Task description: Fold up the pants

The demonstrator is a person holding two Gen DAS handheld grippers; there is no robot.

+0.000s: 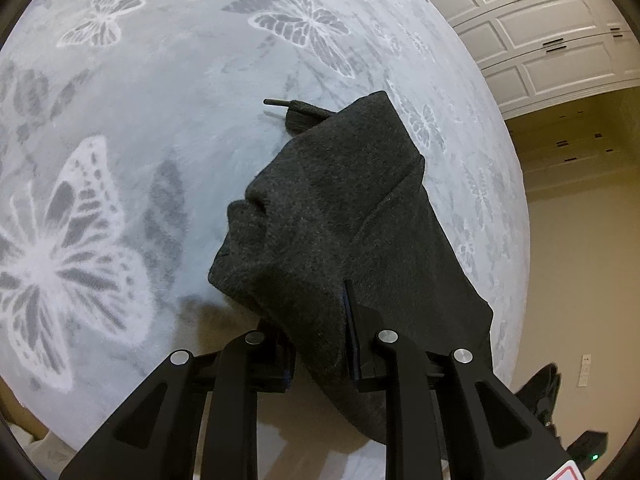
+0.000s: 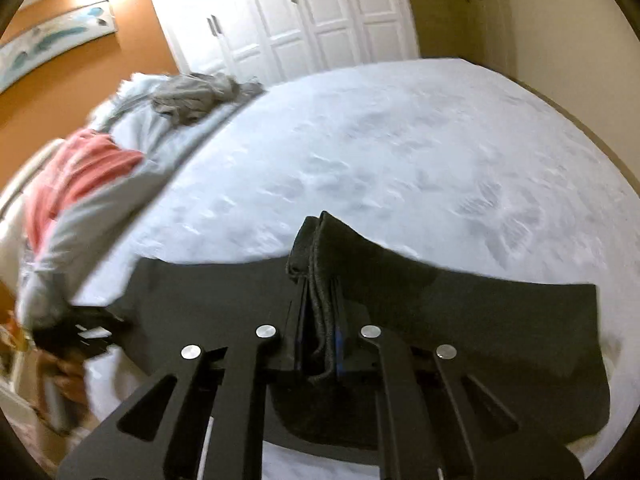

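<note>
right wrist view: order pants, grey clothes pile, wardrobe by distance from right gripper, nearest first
1. pants: clamped in the right gripper, draped across the near bed edge.
2. grey clothes pile: far left, on the bed.
3. wardrobe: behind the bed, top centre.

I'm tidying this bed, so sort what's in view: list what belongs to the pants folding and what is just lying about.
Part of the job:
dark grey pants
left claw, shut on the pants
right claw, shut on the pants
butterfly blanket beneath them

Lying about:
grey garment
pink cloth
white wardrobe
</note>
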